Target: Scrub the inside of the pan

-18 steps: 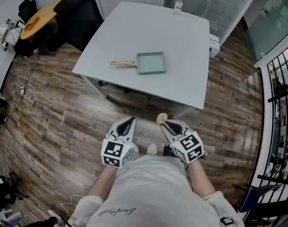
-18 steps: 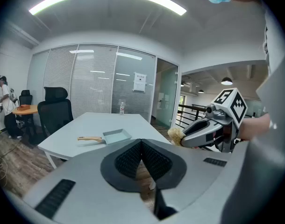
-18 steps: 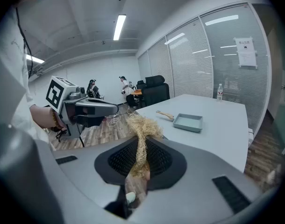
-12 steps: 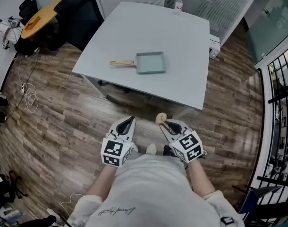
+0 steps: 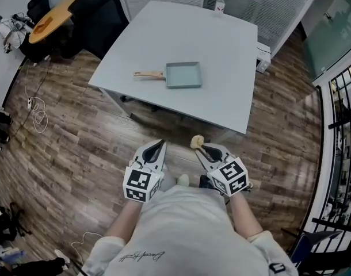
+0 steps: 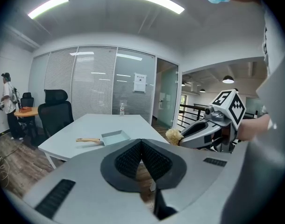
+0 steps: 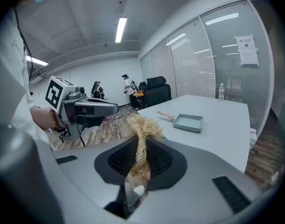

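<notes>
A square pale green pan (image 5: 183, 75) with a wooden handle (image 5: 148, 74) lies on the grey table (image 5: 221, 45), handle pointing left; it also shows small in the left gripper view (image 6: 113, 136) and the right gripper view (image 7: 188, 121). My left gripper (image 5: 155, 148) is held over the floor in front of the table, jaws shut with nothing between them. My right gripper (image 5: 201, 149) hangs beside it, shut on a tan fibrous scrubber (image 5: 197, 142), whose tuft (image 7: 143, 125) sticks out past the jaws. Both grippers are well short of the table.
A clear bottle (image 5: 220, 4) stands at the table's far edge. A black office chair (image 5: 100, 22) and a round wooden table (image 5: 49, 19) stand at far left. Cables (image 5: 34, 117) lie on the wooden floor. A black railing (image 5: 342, 142) runs along the right.
The scene has shifted slightly in the head view; both grippers keep their places in front of the person.
</notes>
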{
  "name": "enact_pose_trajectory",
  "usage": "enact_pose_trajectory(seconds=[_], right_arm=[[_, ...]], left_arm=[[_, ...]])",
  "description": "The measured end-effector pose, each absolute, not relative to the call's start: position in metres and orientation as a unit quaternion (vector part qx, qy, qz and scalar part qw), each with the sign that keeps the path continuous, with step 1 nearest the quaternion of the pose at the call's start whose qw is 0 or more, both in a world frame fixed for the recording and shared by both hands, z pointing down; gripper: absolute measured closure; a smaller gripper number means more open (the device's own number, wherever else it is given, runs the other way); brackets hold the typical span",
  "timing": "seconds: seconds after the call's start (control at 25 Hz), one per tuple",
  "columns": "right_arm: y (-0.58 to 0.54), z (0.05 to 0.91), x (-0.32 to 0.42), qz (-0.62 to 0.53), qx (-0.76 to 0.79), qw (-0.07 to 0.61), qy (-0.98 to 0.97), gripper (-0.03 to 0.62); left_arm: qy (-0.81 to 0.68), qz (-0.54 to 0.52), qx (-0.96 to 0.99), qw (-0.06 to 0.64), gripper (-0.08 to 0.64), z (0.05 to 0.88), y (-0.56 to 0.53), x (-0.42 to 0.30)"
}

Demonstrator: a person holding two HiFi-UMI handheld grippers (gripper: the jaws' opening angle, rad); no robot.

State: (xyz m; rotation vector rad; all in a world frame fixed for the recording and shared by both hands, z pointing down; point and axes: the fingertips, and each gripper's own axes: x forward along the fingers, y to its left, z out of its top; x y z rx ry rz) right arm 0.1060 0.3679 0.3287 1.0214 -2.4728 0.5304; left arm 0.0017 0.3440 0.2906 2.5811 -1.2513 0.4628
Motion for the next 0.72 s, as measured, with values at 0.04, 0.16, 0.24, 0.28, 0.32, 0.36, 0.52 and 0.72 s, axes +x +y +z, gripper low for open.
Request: enact_pose_trajectory(seconds=[0.04,0.16,0.24,0.28,0.32,0.36,0.52,0.72], right_arm=[[0.368,0.328,0.104,0.191,0.365,0.204,-0.888,0.526],[0.367,0.328,0.101,0.191,0.362,0.2,-0.89,0.526],[0.364,0.33,0.101,0.192,0.363,0.199,-0.89,0.526],[0.361,0.331,0.102,0.192,0.364,0.199,-0.889,0.526],[0.358,0.331,0.102,0.193,0.365,0.198,-0.889,0.526],[0.355,0.332,0.102,0.194,0.366,0.198,-0.888,0.526],[0.336,0.331,0.098,0.194,0.365,0.198,-0.889,0.526],[0.31,0.336,0.091,0.195,0.361,0.209,-0.888,0.526]], left_arm=[[-0.429,0.158,0.882,0.117,0.549,0.29,0.344,0.0],[-0.433,0.156,0.88,0.116,0.549,0.291,0.342,-0.005],[-0.436,0.154,0.879,0.116,0.549,0.292,0.338,-0.006],[-0.437,0.153,0.879,0.117,0.549,0.293,0.336,-0.006],[-0.437,0.152,0.879,0.117,0.549,0.293,0.333,-0.006],[-0.437,0.15,0.879,0.117,0.549,0.294,0.329,-0.007],[-0.433,0.149,0.881,0.119,0.549,0.296,0.309,-0.008],[-0.42,0.148,0.887,0.124,0.549,0.303,0.28,-0.006]])
